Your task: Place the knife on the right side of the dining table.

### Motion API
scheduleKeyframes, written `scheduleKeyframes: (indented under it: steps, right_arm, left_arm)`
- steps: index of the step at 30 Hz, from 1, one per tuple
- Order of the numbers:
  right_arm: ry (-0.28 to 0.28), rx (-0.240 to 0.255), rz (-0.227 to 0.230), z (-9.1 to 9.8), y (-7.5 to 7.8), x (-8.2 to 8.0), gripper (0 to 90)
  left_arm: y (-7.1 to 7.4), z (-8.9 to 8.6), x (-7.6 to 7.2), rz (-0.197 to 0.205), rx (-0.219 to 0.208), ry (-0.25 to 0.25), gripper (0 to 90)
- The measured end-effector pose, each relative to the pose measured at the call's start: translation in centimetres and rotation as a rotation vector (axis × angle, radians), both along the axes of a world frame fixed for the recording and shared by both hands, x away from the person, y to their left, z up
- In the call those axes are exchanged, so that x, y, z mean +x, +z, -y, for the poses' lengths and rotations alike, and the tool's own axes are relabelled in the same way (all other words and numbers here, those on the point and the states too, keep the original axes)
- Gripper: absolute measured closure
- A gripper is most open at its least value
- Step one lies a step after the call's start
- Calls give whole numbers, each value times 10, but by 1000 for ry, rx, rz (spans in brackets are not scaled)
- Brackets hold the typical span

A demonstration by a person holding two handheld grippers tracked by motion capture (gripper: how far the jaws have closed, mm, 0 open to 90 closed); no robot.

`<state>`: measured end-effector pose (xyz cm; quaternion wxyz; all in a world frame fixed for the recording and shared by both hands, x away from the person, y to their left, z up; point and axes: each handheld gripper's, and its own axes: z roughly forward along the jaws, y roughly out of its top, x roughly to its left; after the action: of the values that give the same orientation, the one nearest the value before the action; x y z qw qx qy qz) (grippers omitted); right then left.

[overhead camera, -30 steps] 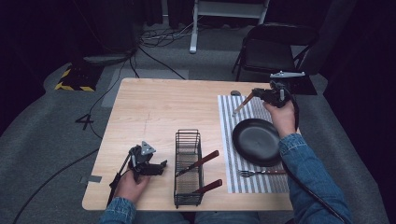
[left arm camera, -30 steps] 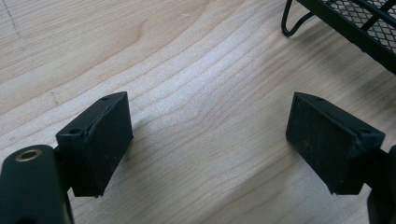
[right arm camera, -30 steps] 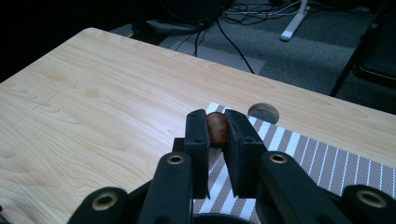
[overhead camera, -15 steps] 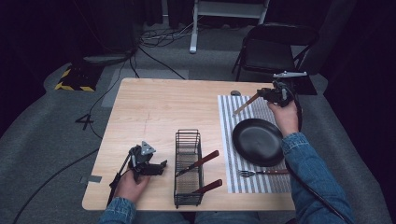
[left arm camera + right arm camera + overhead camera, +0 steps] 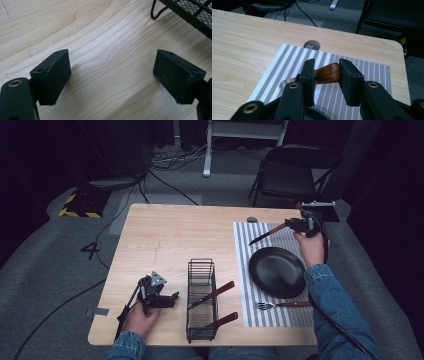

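While rack holds two utensils

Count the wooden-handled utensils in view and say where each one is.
4: knife held in the right tool above the placemat; fork on the placemat below the plate; two in the wire rack.

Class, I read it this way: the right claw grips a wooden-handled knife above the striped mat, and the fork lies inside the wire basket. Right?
Not quite. The fork lies on the striped mat, just below the black plate, as the high view shows. The right claw does grip the knife.
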<state>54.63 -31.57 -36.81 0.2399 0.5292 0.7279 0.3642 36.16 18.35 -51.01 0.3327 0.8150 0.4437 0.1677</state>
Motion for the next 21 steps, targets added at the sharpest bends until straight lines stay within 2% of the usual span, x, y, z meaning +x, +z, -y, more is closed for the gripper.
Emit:
scheduleKeyframes:
  steps: [9,16,21]
  right_arm:
    - [-50,8,-26,12,-13,4,623]
    - [-73,-25,-48,18,-24,7,561]
    - [-83,-25,-64,22,-30,8,533]
  left_arm:
    - [0,0,0,0,1,-1,148]
    - [0,0,0,0,0,0,148]
    - [0,0,0,0,0,0,148]
